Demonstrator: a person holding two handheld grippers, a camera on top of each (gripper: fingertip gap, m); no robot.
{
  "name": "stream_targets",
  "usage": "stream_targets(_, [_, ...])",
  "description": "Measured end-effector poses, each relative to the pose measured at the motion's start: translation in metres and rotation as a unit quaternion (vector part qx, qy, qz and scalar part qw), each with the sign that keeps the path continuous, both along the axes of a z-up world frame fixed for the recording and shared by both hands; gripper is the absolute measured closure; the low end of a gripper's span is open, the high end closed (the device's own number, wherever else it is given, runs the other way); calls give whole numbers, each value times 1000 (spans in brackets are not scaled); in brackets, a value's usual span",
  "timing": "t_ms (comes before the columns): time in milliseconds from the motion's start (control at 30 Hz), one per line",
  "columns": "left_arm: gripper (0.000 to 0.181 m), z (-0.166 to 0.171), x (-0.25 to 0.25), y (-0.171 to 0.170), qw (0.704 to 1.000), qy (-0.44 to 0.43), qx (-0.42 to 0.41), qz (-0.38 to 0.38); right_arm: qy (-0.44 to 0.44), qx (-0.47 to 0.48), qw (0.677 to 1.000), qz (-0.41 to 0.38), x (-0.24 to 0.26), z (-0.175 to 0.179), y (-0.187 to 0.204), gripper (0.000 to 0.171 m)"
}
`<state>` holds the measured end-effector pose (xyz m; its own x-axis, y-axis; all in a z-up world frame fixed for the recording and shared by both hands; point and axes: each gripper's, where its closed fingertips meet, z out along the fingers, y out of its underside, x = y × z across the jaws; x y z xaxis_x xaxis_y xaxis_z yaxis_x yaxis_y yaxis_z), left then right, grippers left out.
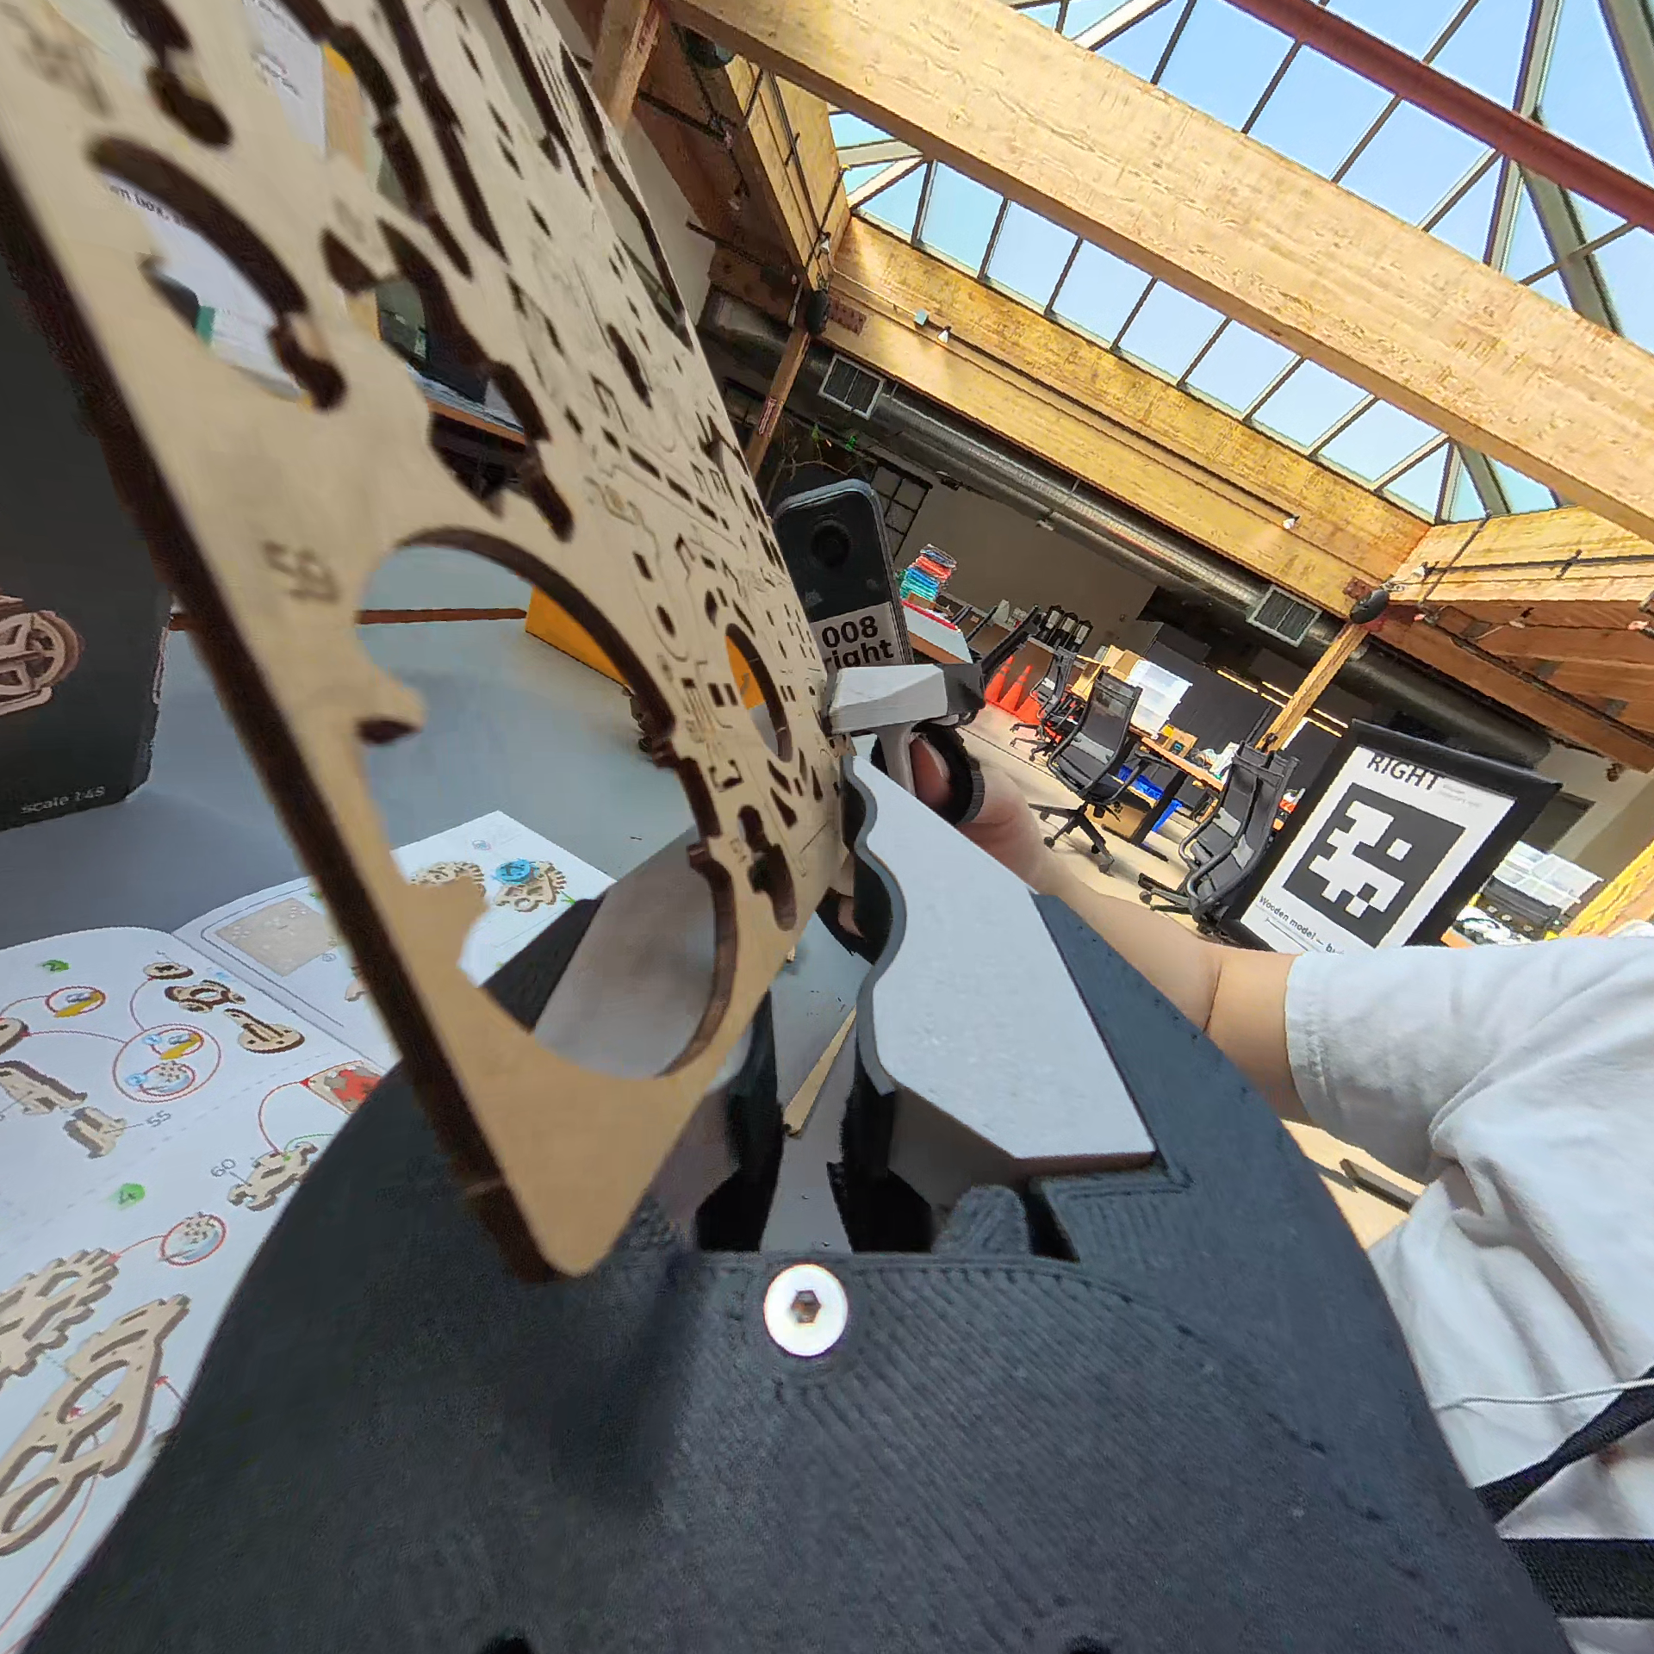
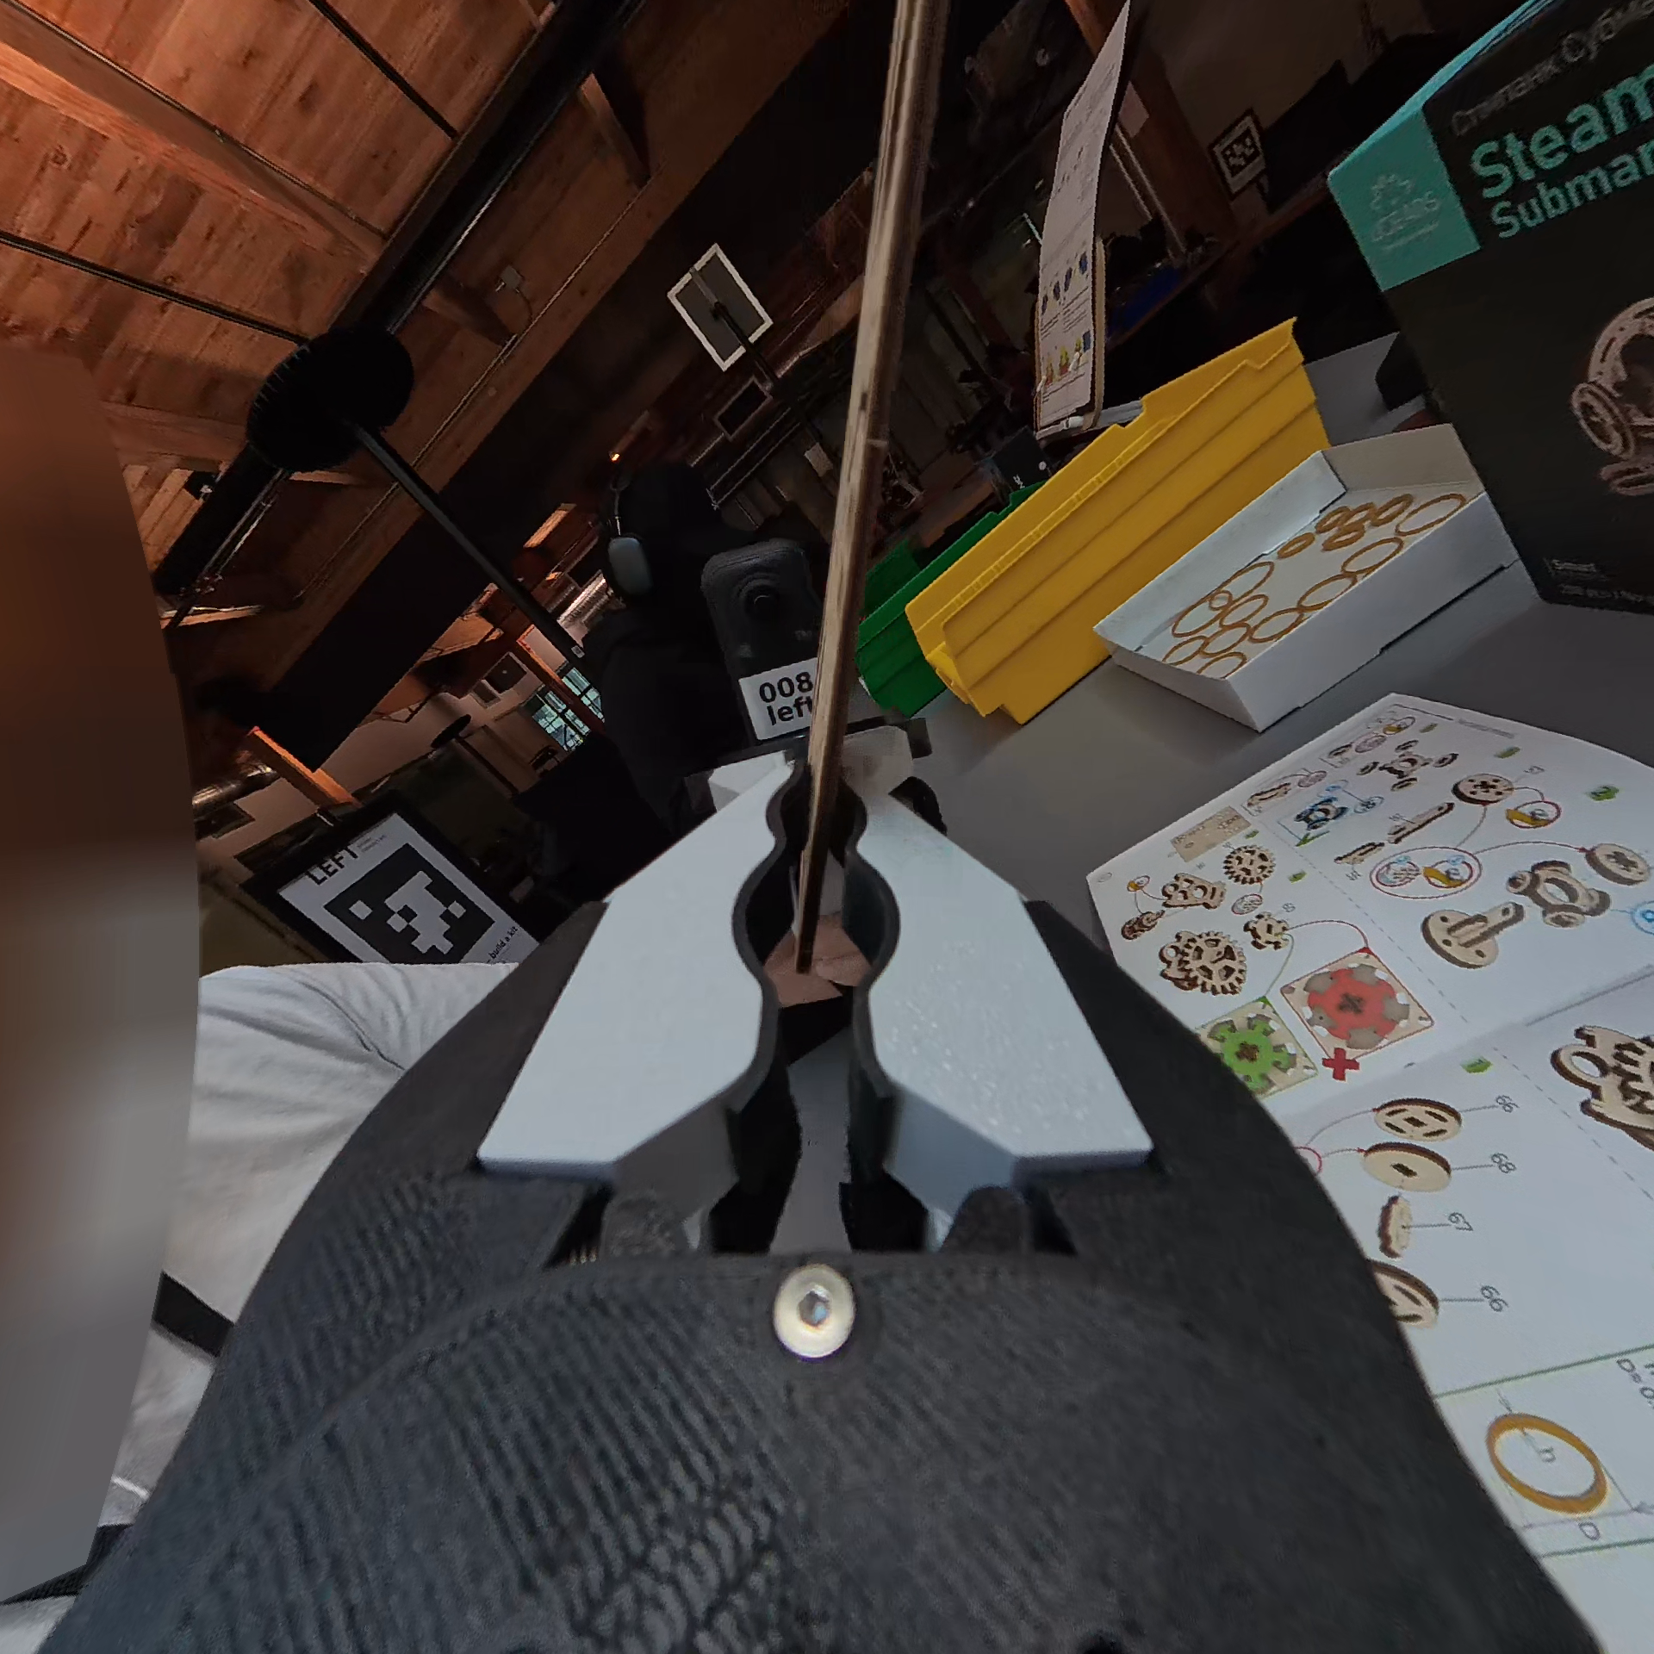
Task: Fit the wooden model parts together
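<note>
A laser-cut plywood sheet point(image 1: 295, 501) with many punched-out holes is held up in the air, tilted, between both grippers. My left gripper point(image 1: 832, 805) is shut on its near edge. The sheet hides the left finger, which shows partly through a large round hole. My right gripper point(image 2: 814, 797) is shut on the same sheet, seen edge-on as a thin dark strip point(image 2: 873, 376). In the left wrist view the right gripper point(image 1: 882, 703) pinches the sheet's far edge. In the right wrist view the left gripper point(image 2: 859, 743) sits just beyond the sheet.
An open instruction booklet point(image 1: 134, 1074) point(image 2: 1387, 940) lies on the grey table. A black kit box point(image 1: 63, 537) point(image 2: 1539, 313) stands behind it. A yellow bin point(image 2: 1119, 555), a green bin point(image 2: 886, 618) and a white tray point(image 2: 1298, 680) of wooden rings sit farther back. A white-sleeved arm point(image 1: 1477, 1119) reaches in. Less than 4 cm separates the two grippers' tips.
</note>
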<state>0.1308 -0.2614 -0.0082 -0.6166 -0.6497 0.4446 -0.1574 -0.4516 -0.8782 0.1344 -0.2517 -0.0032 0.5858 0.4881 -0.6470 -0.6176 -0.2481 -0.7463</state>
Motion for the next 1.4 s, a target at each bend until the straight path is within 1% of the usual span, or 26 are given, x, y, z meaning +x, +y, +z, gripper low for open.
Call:
stream_targets(33, [172,1,0,0,1000,-5,6,7,0,1,1000,-1,0,1,0,170])
stream_targets(100, [171,4,0,1,1000,-13,3,10,-9,4,1000,-3,0,1,0,170])
stream_targets(233, [175,8,-1,7,999,-10,-51,-7,-33,6,999,0,-3,-1,0,170])
stream_targets(267, [179,8,-1,10,998,-7,-64,-6,-41,5,999,0,-4,-3,1,170])
stream_targets(300, [179,7,0,11,998,-4,-67,-6,-46,3,999,3,-6,-4,1,170])
stream_targets(667, [179,5,-1,8,1000,-18,4,18,-75,7,997,-4,-5,-8,0,168])
stream_targets(767, [179,7,-3,6,1000,-26,0,8,-61,11,998,11,-8,-5,-2,170])
stream_targets(867, [174,7,-3,4,1000,-24,-10,-5,-65,12,998,8,-6,-6,-3,170])
stream_targets(967, [175,6,-2,3,1000,-13,-22,-15,-69,11,998,10,-5,-7,-3,170])
stream_targets(1000, [180,4,-1,5,1000,-7,-22,-13,-72,11,997,11,-6,-8,-3,170])
stream_targets(1133, [181,1,0,6,1000,3,-9,-2,-84,8,996,8,-6,-11,-2,169])
stream_targets(1267, [181,-4,3,8,999,10,16,27,-97,-7,995,-9,-2,-17,2,166])
stream_targets(1400, [181,-5,3,9,1000,18,-4,25,-122,-10,992,-23,-1,-18,2,166])
